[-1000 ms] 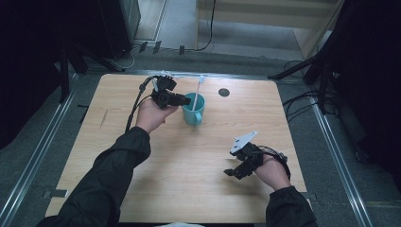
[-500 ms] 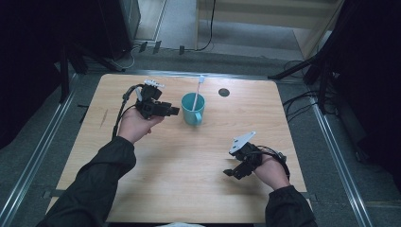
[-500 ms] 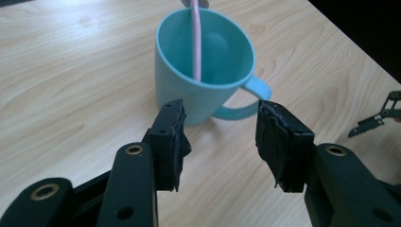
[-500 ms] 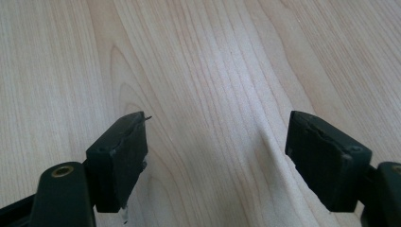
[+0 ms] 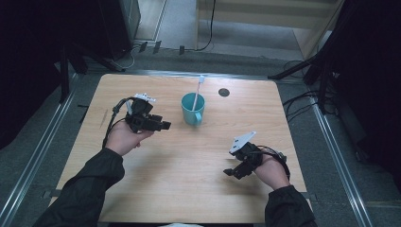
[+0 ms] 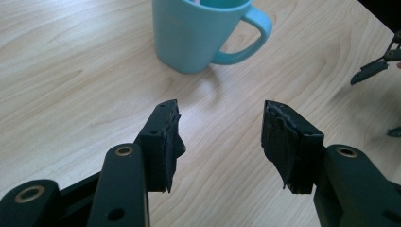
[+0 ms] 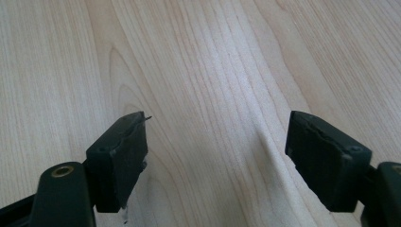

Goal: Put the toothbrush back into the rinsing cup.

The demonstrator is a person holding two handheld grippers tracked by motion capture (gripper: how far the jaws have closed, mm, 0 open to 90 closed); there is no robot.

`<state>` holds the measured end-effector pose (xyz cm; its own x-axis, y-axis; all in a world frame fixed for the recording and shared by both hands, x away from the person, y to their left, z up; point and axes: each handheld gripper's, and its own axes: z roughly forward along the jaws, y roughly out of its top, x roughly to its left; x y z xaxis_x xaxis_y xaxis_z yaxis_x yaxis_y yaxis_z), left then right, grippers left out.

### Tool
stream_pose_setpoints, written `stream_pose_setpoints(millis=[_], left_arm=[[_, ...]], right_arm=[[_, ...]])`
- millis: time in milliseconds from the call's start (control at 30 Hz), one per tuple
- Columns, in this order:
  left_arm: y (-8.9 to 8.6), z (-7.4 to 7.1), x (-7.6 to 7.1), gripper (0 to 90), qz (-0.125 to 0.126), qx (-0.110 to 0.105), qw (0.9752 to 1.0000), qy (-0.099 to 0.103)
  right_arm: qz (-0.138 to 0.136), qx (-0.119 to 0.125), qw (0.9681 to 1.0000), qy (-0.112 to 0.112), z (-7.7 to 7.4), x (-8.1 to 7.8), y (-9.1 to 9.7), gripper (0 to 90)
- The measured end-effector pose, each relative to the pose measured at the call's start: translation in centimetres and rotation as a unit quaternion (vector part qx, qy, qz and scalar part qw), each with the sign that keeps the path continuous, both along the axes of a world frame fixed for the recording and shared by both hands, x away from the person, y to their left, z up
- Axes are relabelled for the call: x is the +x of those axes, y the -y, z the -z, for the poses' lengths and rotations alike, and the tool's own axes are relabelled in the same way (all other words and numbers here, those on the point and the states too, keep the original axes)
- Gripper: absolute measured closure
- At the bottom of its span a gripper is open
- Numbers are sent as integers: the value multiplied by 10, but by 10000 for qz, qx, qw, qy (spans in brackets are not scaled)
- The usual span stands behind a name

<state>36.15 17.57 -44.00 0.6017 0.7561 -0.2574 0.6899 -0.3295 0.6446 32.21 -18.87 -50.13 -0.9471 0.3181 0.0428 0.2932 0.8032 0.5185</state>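
Step in hand: the left gripper (image 5: 163, 126) is judged to be drawing off from the mug (image 5: 193, 108), a release just made; nothing is being carried.
Mug: a teal mug is stood upright on the table (image 5: 189, 189), toward its far middle, with its handle turned to the near right side as seen from above.
Toothbrush: a white toothbrush (image 5: 197, 92) is leaned inside the mug, its head poking out past the far rim.
Left jaws: they have just been opening and are set wide apart in the left gripper view; only bare wood is seen between the pads (image 6: 172, 137), and the mug (image 6: 201, 33) is well ahead of them, not touched.
Right gripper: the right gripper (image 5: 230, 172) is rested low over the near right part of the table, well apart from the mug.
Right jaws: spread wide, with nothing held; bare wood grain is seen between them in the right gripper view.
Other things: a small dark round mark (image 5: 223, 92) is seen on the table beyond the mug.
Next move: if the placing is finished, the left hand need only be taken clear without the mug being knocked; if more is wanted, the open jaws must be lined up afresh on the mug or the toothbrush handle.
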Motion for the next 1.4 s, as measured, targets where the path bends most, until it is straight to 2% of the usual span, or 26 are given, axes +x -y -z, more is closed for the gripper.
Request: stream_pose_setpoints(millis=[200, 333, 400, 533, 767, 933, 1000, 1133, 1400], left_arm=[[-2, 13, -13, 449, 65, 86, 9999, -78], [-4, 20, -20, 444, 74, 71, 9998, -164], [-5, 24, -24, 444, 61, -7, 9998, -196], [-9, 30, -30, 443, 90, 70, 9997, -230], [-23, 34, -42, 438, -94, 0, 9997, -212], [-37, 34, -51, 434, -235, 144, 9995, -139], [-44, 34, -53, 434, -313, 60, 9993, -174], [-54, 39, -56, 432, -451, 144, 9986, -217], [-67, 42, -54, 418, -623, 124, 9976, -273]], right_arm=[[-65, -12, 10000, 30, 0, -1, -1, 214], [-36, -12, 10000, 11, -1, 0, -2, 215], [-67, 4, 10000, 38, -1, 0, -3, 215], [-95, -14, 10000, 18, -2, 0, -5, 214], [-177, 0, 9998, 61, -2, 3, -8, 214], [-188, 7, 9998, 49, -2, 4, -11, 215], [-220, 10, 9997, 59, -3, 5, -12, 215], [-262, 8, 9996, 92, -3, 5, -14, 214], [-286, -26, 9995, 94, -2, 6, -17, 213]])
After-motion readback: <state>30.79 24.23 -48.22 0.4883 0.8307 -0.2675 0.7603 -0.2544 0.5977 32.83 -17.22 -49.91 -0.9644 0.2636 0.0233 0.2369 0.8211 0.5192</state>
